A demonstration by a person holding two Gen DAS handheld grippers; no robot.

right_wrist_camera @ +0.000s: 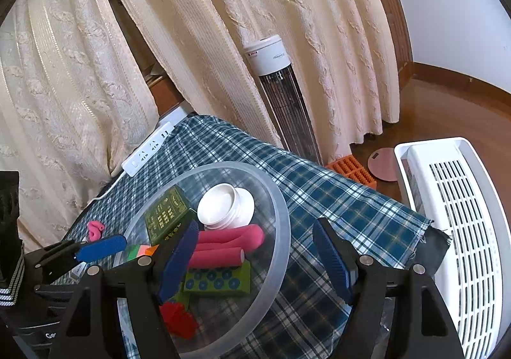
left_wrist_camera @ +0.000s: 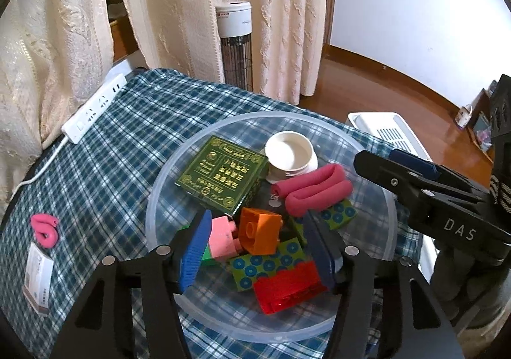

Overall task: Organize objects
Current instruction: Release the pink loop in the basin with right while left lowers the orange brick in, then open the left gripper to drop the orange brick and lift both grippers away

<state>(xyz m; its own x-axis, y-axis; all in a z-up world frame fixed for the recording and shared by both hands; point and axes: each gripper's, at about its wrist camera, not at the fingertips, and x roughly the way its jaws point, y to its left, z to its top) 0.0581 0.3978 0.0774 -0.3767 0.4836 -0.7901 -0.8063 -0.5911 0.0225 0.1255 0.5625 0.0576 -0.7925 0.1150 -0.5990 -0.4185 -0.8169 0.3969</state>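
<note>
Fingers [left_wrist_camera: 194,250] of the left gripper [left_wrist_camera: 260,252] stand wide apart, holding nothing, over the toy blocks [left_wrist_camera: 260,232] in the clear bowl [left_wrist_camera: 153,196]. The right gripper [right_wrist_camera: 255,258] is spread too and empty, with the bowl's rim between its jaws. A green box [left_wrist_camera: 220,172], a white jar [left_wrist_camera: 289,156] and a folded pink foam roller [left_wrist_camera: 314,189] lie in the bowl as well. One small pink curl [left_wrist_camera: 46,226] lies out on the checked cloth [left_wrist_camera: 127,141], well apart from the bowl. It looks soft, light and squashy, so a gentle pinch across its middle should do.
</note>
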